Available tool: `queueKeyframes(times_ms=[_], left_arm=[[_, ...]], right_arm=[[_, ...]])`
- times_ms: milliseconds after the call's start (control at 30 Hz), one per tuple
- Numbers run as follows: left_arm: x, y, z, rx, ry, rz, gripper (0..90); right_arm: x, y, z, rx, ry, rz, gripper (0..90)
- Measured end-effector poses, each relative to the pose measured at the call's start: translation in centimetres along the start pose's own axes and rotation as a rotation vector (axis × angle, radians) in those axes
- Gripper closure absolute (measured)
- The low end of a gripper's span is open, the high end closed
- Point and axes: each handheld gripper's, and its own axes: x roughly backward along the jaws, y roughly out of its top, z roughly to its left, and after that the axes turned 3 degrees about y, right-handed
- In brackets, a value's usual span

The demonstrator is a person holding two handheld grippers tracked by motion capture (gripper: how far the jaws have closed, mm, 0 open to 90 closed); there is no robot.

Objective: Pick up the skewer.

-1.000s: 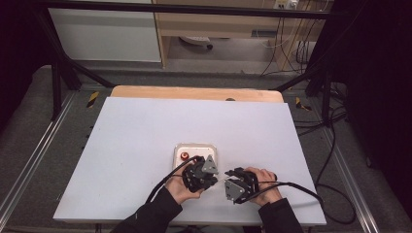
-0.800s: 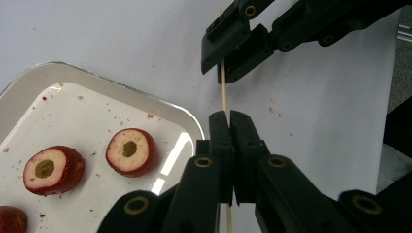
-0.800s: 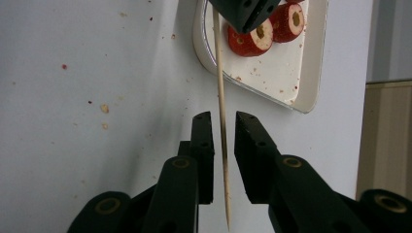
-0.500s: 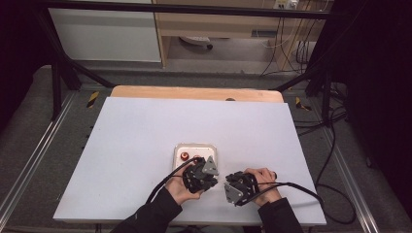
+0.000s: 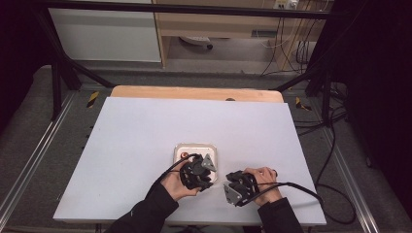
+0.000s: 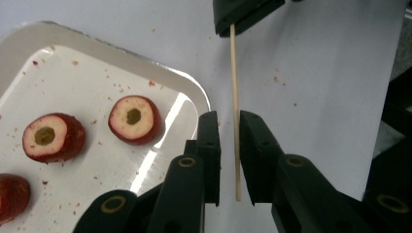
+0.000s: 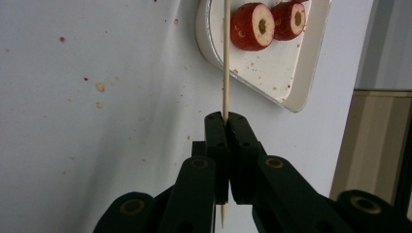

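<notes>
Overhead, white desk [image 5: 145, 145] on a wooden base, dark room, cabinet beyond. One tray [image 6: 73, 53] near centre; three red fruit slices [image 6: 134, 119] visible in it. One skewer [image 6: 235, 97]: right hand-held gripper [image 7: 225, 121] clamped on it; left hand-held gripper [image 6: 228, 126] jaws have just been opening, skewer between them, pads not pressing.

Fruit slices [image 6: 134, 119] on tray [image 6: 192, 92]; skewer [image 6: 235, 111] beside, probably above table.

Three fruit pieces [image 6: 134, 119] — one skewer [image 6: 235, 107].
</notes>
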Motion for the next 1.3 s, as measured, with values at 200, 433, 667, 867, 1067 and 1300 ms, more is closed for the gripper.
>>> queueKeyframes(times_ms=[200,433,667,867,1067,1300], left_arm=[[-0.3,0.3,-0.1,0.011,0.002,0.054,85.1],[-0.8,0.4,-0.4,-0.005,0.031,0.080,88.1],[-0.9,0.1,-0.6,-0.013,0.052,0.082,88.5],[-0.5,-0.9,-0.2,0.002,0.070,0.061,88.5],[0.6,-2.5,0.5,0.016,0.088,0.041,88.4],[1.7,-4.9,1.2,0.061,0.104,-0.001,88.4]], right_arm=[[-0.1,0.9,-0.4,0.057,-0.014,0.026,88.9],[0.0,1.3,-0.5,0.086,-0.015,0.052,88.8],[0.0,1.4,-0.4,0.047,-0.013,0.046,86.2],[0.6,0.5,-1.3,-0.151,-0.032,-0.019,58.9],[1.3,-1.6,-1.9,-0.466,-0.040,-0.103,41.6],[1.2,-4.1,-1.5,-0.808,0.003,-0.157,28.8]])
